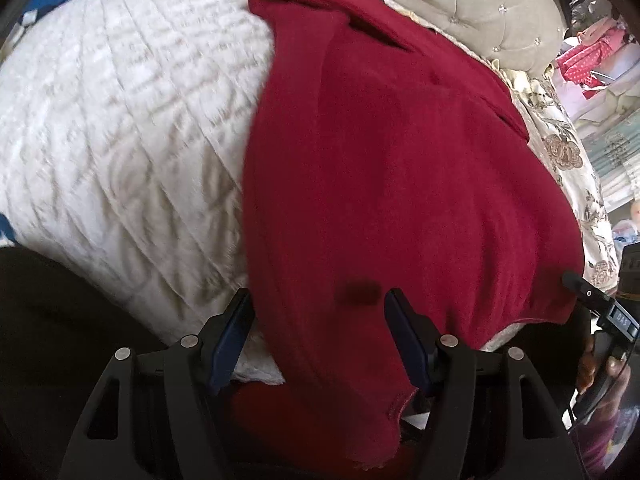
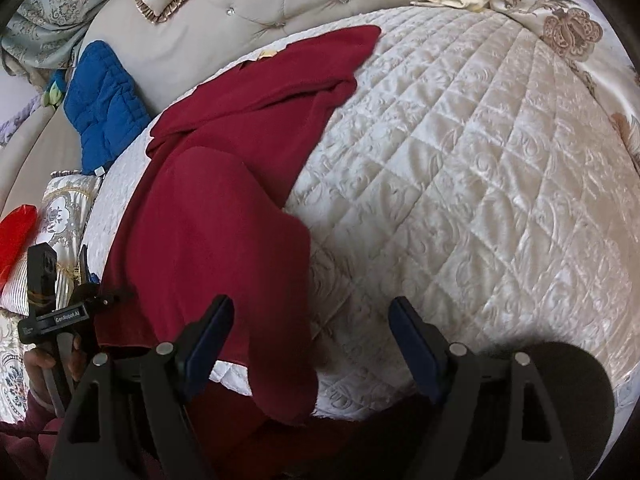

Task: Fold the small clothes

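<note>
folding stage: early, judged from the layout; the dark red knit garment (image 2: 224, 216) is mostly spread out, with only partial overlaps visible.
garment position: lying on the cream quilted satin bedspread (image 2: 460, 184), its near hem hanging over the bed edge toward the person.
garment far end: a sleeve-like part (image 2: 320, 64) reaches toward the grey tufted headboard (image 2: 256, 4); one layer looks turned over near the middle.
left gripper (image 1: 320, 320): jaws wide apart, the red fabric lying between and under the blue pads (image 1: 408, 340); nothing is pinched.
right gripper (image 2: 310, 332): jaws wide apart, straddling the garment's right edge and the bedspread; nothing is held.
done so far: garment laid roughly flat; possibly one side flap brought inward, though this cannot be confirmed.
remaining: grasp the near hem, fold it toward the far end, square the sides, finish a compact bundle.
nearby items: a blue padded quilted cloth (image 2: 106, 104) lies beside the headboard, apart from the garment.
</note>
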Action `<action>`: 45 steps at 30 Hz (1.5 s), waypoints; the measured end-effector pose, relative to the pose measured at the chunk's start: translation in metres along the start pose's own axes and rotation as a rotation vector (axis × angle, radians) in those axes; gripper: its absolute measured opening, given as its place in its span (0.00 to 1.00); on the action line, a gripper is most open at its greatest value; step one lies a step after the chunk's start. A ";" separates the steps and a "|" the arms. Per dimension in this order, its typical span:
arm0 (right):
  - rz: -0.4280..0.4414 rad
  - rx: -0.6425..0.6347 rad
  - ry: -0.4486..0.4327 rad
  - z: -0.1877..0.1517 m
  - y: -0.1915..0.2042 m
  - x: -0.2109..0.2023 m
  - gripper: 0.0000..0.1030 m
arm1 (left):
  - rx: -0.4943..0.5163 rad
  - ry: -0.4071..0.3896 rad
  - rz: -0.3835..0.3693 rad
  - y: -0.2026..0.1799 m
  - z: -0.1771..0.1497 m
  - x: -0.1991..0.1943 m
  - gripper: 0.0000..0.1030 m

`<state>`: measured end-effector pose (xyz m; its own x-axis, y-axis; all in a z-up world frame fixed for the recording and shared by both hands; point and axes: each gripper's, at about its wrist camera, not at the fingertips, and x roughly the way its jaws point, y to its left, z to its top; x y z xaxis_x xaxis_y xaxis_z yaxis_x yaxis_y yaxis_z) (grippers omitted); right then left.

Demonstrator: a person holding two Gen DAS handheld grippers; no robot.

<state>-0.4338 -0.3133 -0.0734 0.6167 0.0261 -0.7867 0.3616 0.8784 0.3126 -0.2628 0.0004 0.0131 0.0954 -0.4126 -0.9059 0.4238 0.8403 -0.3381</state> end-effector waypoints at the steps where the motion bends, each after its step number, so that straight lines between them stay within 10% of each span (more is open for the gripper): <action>1: 0.004 0.004 -0.004 -0.001 -0.001 0.001 0.81 | 0.000 0.007 0.001 0.000 -0.001 0.002 0.44; 3: 0.003 0.005 -0.028 -0.002 -0.001 0.001 0.72 | 0.007 0.004 0.007 -0.001 -0.003 0.002 0.39; 6: 0.039 -0.018 -0.023 -0.004 0.001 0.004 0.21 | 0.032 -0.003 0.026 -0.004 -0.002 -0.001 0.01; 8: 0.050 -0.043 -0.029 -0.004 0.008 0.000 0.11 | 0.038 -0.011 -0.001 -0.006 0.001 -0.011 0.00; 16: 0.263 -0.168 -0.023 -0.019 0.054 -0.050 0.08 | 0.111 -0.162 0.020 -0.003 -0.005 -0.095 0.00; 28: 0.207 -0.192 0.099 -0.042 0.062 -0.016 0.08 | 0.066 -0.140 0.047 0.015 -0.017 -0.081 0.00; 45: 0.399 0.010 -0.268 0.126 0.050 -0.056 0.08 | 0.070 -0.442 -0.064 -0.012 0.119 -0.143 0.00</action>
<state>-0.3621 -0.3309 0.0529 0.8668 0.2355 -0.4394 0.0653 0.8202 0.5684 -0.1746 0.0074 0.1771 0.4357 -0.5866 -0.6826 0.5002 0.7884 -0.3582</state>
